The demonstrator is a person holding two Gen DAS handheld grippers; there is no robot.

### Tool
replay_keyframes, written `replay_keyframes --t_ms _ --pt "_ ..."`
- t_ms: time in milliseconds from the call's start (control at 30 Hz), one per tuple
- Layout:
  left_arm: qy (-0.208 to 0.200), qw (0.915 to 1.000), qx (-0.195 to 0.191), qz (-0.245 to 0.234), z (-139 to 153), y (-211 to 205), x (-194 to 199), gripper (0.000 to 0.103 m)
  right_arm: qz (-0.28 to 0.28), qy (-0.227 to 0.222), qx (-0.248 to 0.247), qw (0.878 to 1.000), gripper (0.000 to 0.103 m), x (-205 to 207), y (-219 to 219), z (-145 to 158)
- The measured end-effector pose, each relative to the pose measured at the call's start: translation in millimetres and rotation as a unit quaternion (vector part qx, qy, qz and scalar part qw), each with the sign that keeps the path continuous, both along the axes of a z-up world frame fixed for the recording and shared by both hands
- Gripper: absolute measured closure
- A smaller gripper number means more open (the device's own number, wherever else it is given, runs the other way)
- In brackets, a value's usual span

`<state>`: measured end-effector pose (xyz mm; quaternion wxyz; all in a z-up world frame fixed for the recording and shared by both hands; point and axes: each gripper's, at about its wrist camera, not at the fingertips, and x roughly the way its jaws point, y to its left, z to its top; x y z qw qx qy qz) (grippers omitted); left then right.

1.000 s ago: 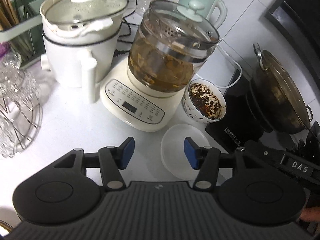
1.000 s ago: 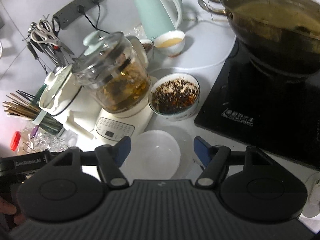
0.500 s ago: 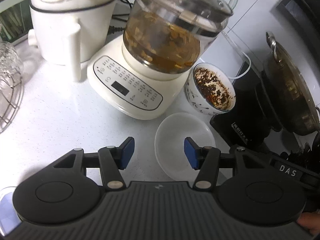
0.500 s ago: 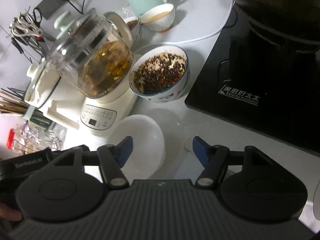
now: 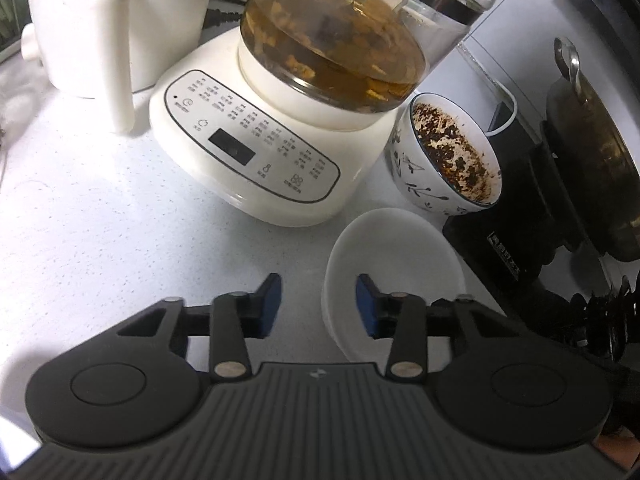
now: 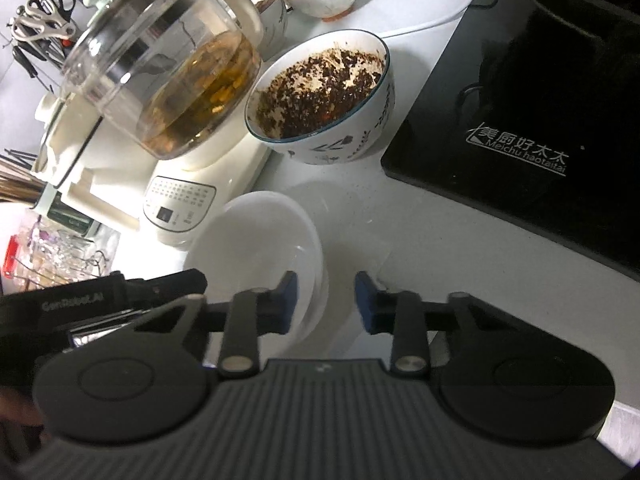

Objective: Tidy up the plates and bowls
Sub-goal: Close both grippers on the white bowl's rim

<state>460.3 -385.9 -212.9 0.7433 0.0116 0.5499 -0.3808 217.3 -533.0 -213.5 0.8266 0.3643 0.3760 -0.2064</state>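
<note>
- Shallow white round bowl (image 5: 394, 264) sitting empty on the speckled white tabletop (image 5: 100, 216), just in front of the cream kettle base (image 5: 256, 160) and beside the patterned bowl of dark crumbs (image 6: 320, 96).
- Left gripper (image 5: 318, 304) straddling the near-left rim, right gripper (image 6: 326, 302) straddling the right rim; jaws of both just closing, gaps visible, pads not yet pressing.
- Risk: uneven pinch from two sides, tipping or sliding the smooth bowl into the crumb bowl or the glass kettle (image 5: 340, 40).
- Risk: thin rim slipping from the pads on lifting.
- Legible: "Meichu haotaitai" on the black induction cooktop (image 6: 520, 152); faint "GenRobot.AI" lettering on the gripper seen at left.
</note>
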Motion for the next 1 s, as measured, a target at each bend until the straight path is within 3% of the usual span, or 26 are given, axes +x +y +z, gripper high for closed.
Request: replay_keyframes --t_ms 200,300,600,1000 --pt "0.002 1.0 -0.003 -0.002 -5.7 -4.0 -0.3 0.083 0.014 -0.016 0.002 1.0 0.09 3.9 0.3 -2.4" --pt "0.004 0.9999 -0.005 -0.013 -8.6 -7.7 -2.4 0.091 0.019 -0.017 -0.005 1.0 0.09 6.2 0.6 -2.2" --pt "0.003 0.9998 -0.006 -0.018 -1.8 -2.4 -11.7 0.092 0.026 -0.024 -0.013 0.999 0.09 -3.0 3.8 4.3" --pt "-0.008 0.9999 -0.009 -0.005 57.9 20.7 -37.9 0.092 0.036 -0.034 -0.009 0.999 0.09 -26.5 18.6 49.1"
